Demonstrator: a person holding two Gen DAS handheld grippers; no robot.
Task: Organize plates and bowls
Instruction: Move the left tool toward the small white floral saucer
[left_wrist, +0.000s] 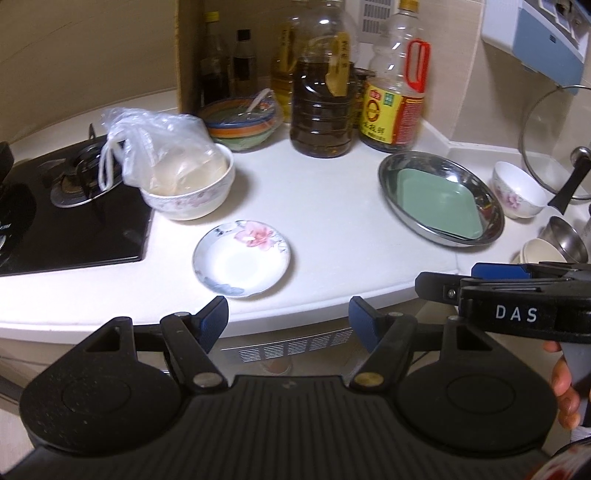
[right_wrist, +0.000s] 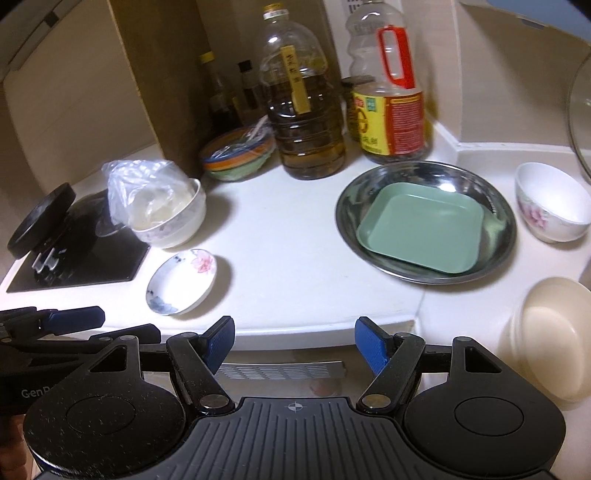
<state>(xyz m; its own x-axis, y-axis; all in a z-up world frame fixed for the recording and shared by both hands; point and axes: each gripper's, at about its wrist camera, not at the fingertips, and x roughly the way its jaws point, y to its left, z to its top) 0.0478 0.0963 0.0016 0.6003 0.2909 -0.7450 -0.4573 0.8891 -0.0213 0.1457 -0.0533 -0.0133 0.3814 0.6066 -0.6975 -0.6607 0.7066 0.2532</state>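
A small flowered saucer (left_wrist: 242, 258) (right_wrist: 183, 282) lies on the white counter just beyond my left gripper (left_wrist: 289, 317), which is open and holds nothing. My right gripper (right_wrist: 295, 338) is also open and empty, hovering over the counter's front edge. It shows from the side in the left wrist view (left_wrist: 476, 277). Ahead of it a green square plate (right_wrist: 421, 229) (left_wrist: 439, 199) rests inside a round steel plate (right_wrist: 347, 221) (left_wrist: 391, 177). A small floral bowl (right_wrist: 550, 206) (left_wrist: 517, 192) stands to the right of it. A cream bowl (right_wrist: 550, 339) sits nearer at the right.
A floral bowl holding a plastic bag (left_wrist: 192, 192) (right_wrist: 170, 218) stands by the black gas stove (left_wrist: 74, 221). A striped bowl (left_wrist: 242, 123) and oil and sauce bottles (left_wrist: 321, 110) line the back wall. A glass lid (left_wrist: 554, 140) and steel cup (left_wrist: 565, 236) are at far right.
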